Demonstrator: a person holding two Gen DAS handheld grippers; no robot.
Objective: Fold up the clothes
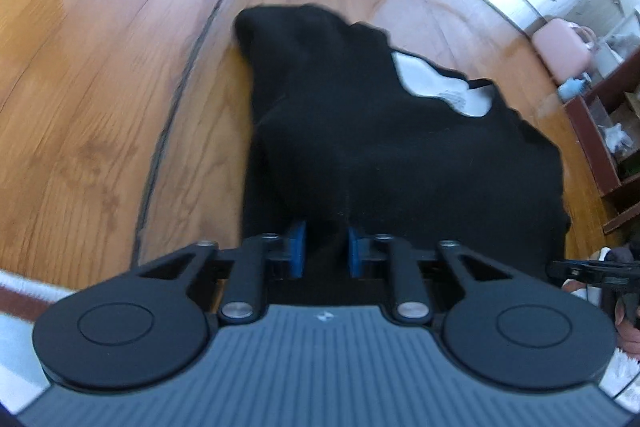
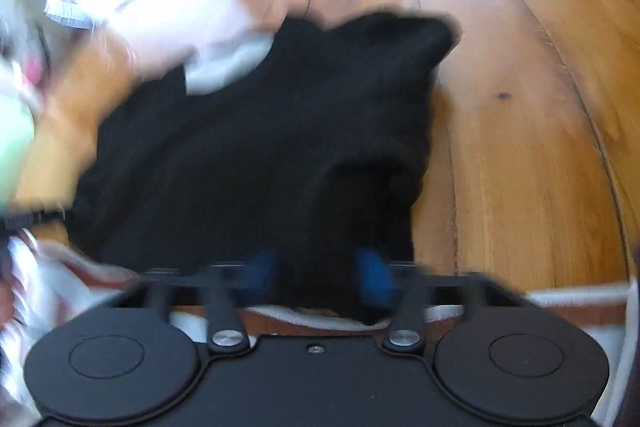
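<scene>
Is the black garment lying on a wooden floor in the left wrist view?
Yes, the black garment lies spread on the wooden floor, its near edge between the left gripper pads.

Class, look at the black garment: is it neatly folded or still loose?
Loose. The black garment hangs rumpled over the wooden floor, pinched by left gripper and right gripper; its edges look uneven.

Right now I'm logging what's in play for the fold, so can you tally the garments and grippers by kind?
Black garment: 1
Grippers: 2, the left gripper and the right gripper, each shut on the black garment
Total: 3
</scene>
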